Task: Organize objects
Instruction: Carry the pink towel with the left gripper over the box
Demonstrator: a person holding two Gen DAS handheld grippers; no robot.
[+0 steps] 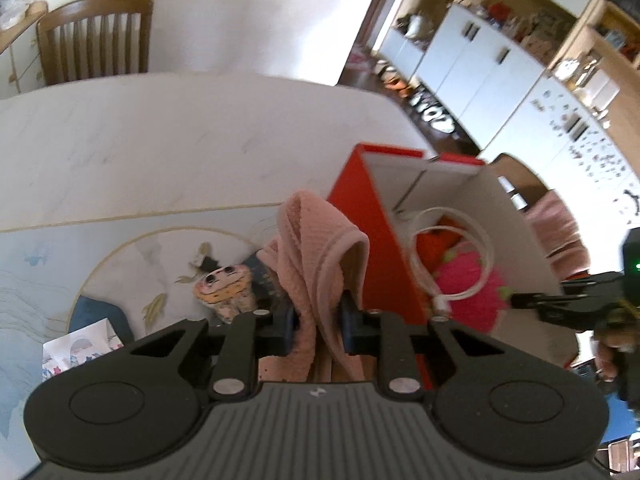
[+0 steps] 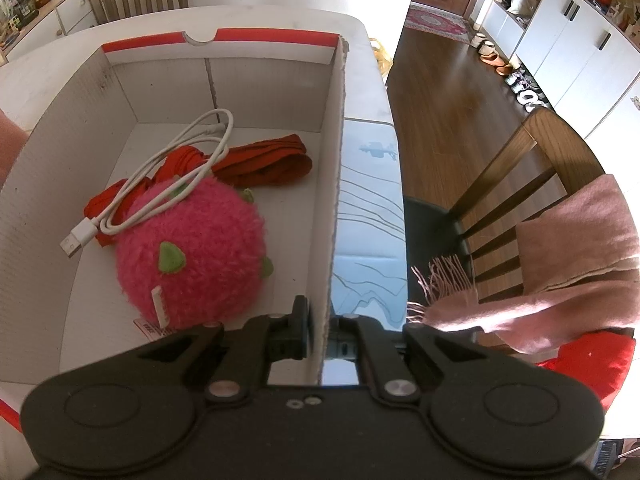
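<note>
My left gripper [image 1: 318,322] is shut on a pink ribbed cloth [image 1: 316,248], which hangs over its blue pads just left of a red cardboard box [image 1: 352,216]. My right gripper [image 2: 320,322] is shut on the box's right wall [image 2: 334,200], one finger inside and one outside. In the box's white interior lie a fuzzy pink plush fruit [image 2: 192,256], a coiled white USB cable [image 2: 172,176] and a folded red-orange cloth [image 2: 272,164].
On the patterned tablecloth [image 1: 132,256] left of the box lie a tooth-shaped plush [image 1: 224,288], a blue item [image 1: 100,316] and a printed paper bag [image 1: 80,352]. A wooden chair [image 1: 96,40] stands at the table's far side. Another chair [image 2: 520,184], right of the table, carries a pink scarf [image 2: 568,248].
</note>
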